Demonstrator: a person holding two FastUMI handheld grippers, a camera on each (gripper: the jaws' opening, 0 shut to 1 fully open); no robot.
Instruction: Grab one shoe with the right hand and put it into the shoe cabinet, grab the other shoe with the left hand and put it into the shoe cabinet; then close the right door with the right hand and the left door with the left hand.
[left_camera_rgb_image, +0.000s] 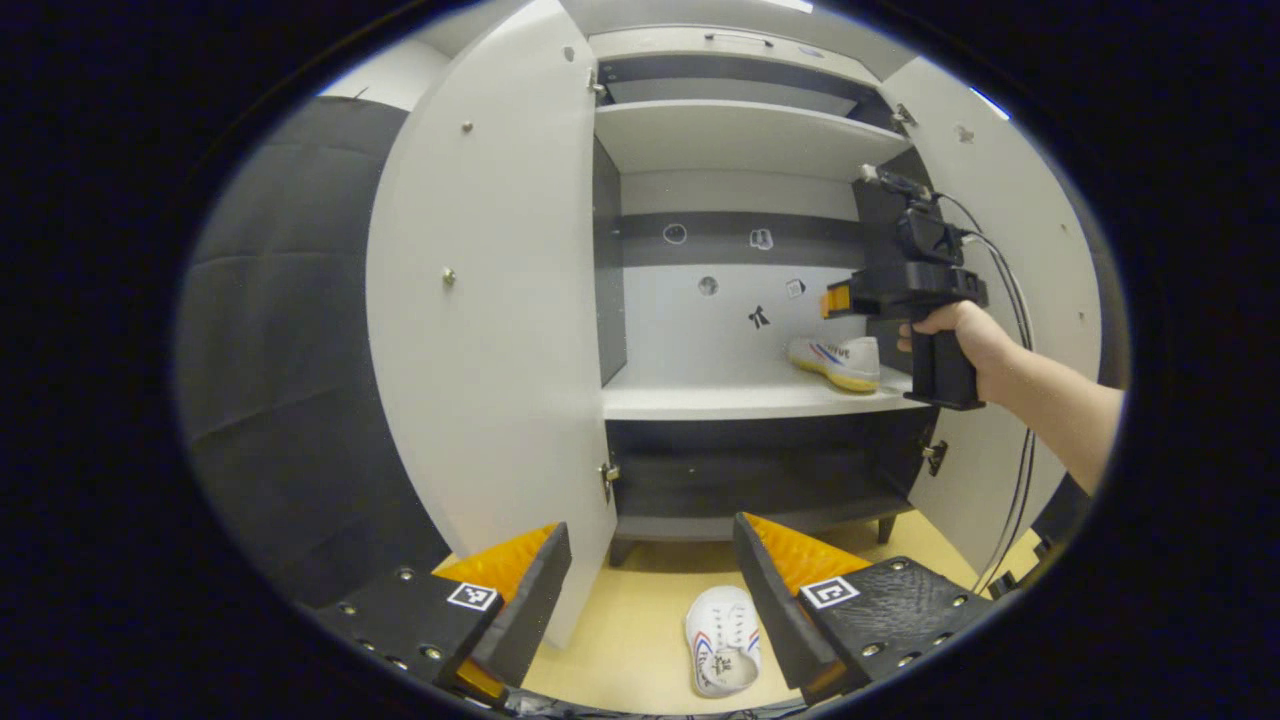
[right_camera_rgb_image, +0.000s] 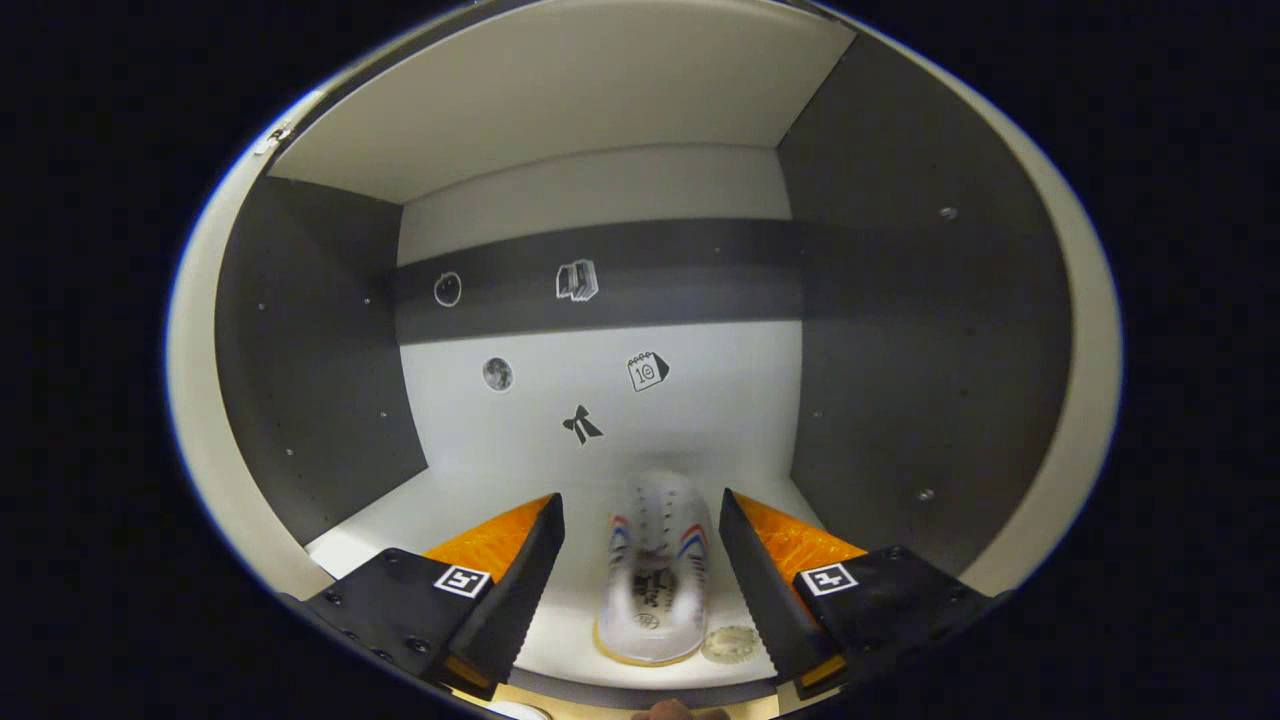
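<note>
One white shoe (left_camera_rgb_image: 840, 362) with red and blue stripes lies on the cabinet's middle shelf (left_camera_rgb_image: 700, 402), at its right side. My right gripper (left_camera_rgb_image: 836, 298), held by a hand (left_camera_rgb_image: 965, 330), hovers just above it. In the right gripper view that shoe (right_camera_rgb_image: 655, 570) lies blurred on the shelf between the spread fingers of my right gripper (right_camera_rgb_image: 640, 520), which is open and clear of it. The other white shoe (left_camera_rgb_image: 722, 640) rests on the floor in front of the cabinet, below my open left gripper (left_camera_rgb_image: 650, 560).
Both cabinet doors stand wide open: the left door (left_camera_rgb_image: 490, 300) close to my left finger, the right door (left_camera_rgb_image: 1010, 250) behind the hand. An upper shelf (left_camera_rgb_image: 730, 135) and a low dark shelf (left_camera_rgb_image: 750, 500) are bare. Small stickers (right_camera_rgb_image: 582, 425) mark the back wall.
</note>
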